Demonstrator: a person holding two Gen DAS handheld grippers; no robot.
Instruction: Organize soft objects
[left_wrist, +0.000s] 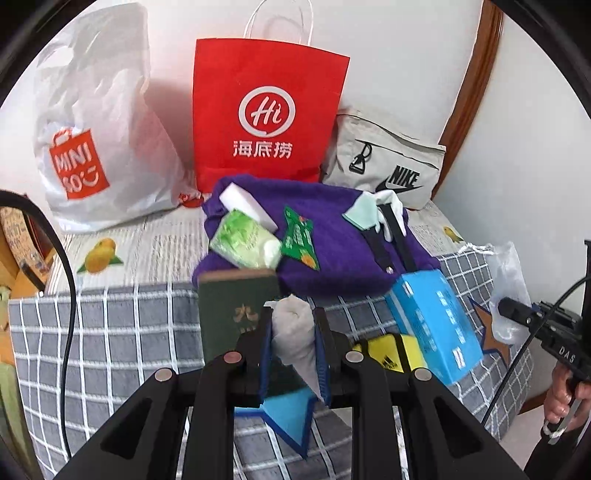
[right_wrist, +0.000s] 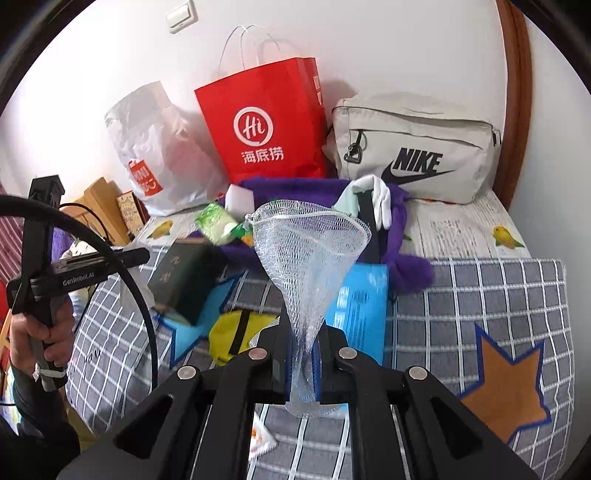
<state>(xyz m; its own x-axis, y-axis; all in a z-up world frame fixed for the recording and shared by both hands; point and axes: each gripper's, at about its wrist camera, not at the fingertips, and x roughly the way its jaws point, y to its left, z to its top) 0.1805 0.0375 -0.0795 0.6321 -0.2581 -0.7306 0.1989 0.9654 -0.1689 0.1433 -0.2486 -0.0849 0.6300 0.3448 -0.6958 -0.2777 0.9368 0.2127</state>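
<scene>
- Left wrist view: the left gripper (left_wrist: 293, 334) is clamped on a rolled pale cloth (left_wrist: 295, 336), held clear in front of the purple garment (left_wrist: 332, 236), likely so it can be carried to a bag. The red paper bag (left_wrist: 266, 114) stands behind the garment.
- Right wrist view: the right gripper (right_wrist: 303, 354) pinches the gathered neck of a white mesh bag (right_wrist: 310, 243), its mouth flared open in front of the purple garment (right_wrist: 291, 184), apparently ready to receive the cloth.
</scene>
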